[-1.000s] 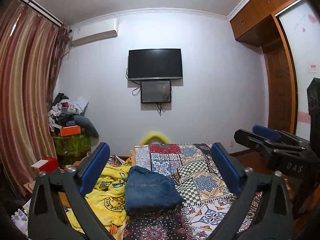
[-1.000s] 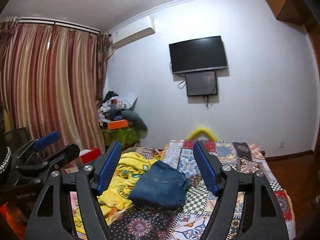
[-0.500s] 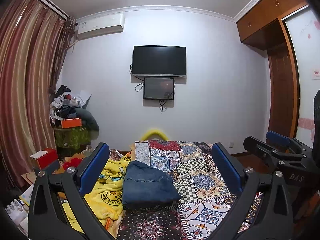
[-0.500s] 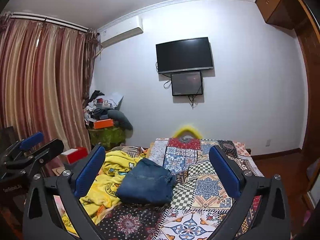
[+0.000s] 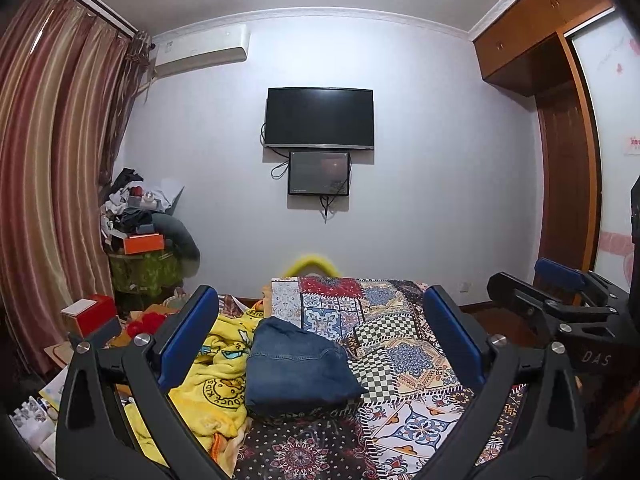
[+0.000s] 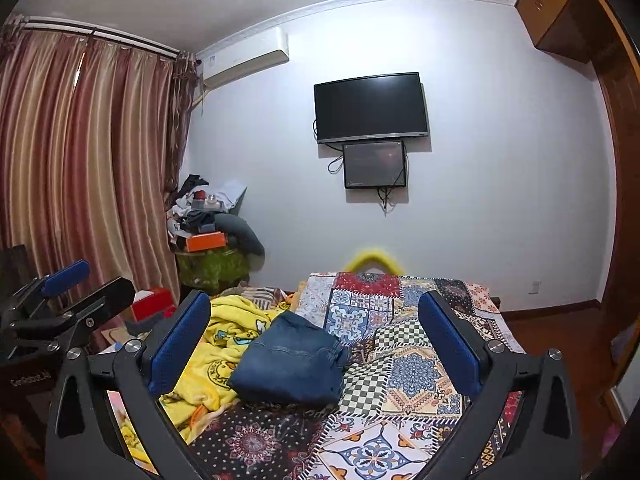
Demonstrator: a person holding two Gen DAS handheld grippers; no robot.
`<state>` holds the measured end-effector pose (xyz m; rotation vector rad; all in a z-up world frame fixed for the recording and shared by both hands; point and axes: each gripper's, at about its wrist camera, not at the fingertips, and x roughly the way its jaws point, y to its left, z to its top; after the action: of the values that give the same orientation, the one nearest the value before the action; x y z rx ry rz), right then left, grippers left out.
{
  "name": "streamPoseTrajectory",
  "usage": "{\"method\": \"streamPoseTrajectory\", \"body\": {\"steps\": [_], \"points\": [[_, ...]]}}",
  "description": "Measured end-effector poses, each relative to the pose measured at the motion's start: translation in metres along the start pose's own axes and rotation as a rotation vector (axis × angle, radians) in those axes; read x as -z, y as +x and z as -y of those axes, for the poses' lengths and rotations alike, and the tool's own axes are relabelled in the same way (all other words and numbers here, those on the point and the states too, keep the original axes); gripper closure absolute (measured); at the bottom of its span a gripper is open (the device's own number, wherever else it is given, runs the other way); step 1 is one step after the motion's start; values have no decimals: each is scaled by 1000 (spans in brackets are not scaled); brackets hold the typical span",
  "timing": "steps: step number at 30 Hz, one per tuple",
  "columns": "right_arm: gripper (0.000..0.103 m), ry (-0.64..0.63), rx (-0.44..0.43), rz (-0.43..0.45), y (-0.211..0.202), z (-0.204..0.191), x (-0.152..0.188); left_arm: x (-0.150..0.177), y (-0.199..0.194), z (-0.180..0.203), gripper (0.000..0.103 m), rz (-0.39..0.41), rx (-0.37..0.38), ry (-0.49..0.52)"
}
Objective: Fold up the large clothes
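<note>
Folded blue denim jeans (image 6: pixel 290 362) lie on the patchwork bed (image 6: pixel 420 364), lower centre of frame, ahead between my just-opened, empty right gripper (image 6: pixel 316 344) and spread left gripper (image 5: pixel 320 340), neither clearly nearer.

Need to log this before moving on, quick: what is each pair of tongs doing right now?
Left tongs: open, holding nothing.
Right tongs: open, just widened, nothing between the pads.

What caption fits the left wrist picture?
Folded jeans rest on the patchwork bedspread beside a yellow blanket, left gripper jaws open.
</note>
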<state>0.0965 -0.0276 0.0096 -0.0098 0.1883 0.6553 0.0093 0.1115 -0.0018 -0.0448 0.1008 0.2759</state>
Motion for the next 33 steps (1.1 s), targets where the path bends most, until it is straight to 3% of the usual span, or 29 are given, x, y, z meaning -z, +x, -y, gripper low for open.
{"method": "streamPoseTrajectory", "body": {"steps": [33], "points": [[0,4,6,-10,-2,4,-1,3,9,-4,0,-41,25,-27]]}}
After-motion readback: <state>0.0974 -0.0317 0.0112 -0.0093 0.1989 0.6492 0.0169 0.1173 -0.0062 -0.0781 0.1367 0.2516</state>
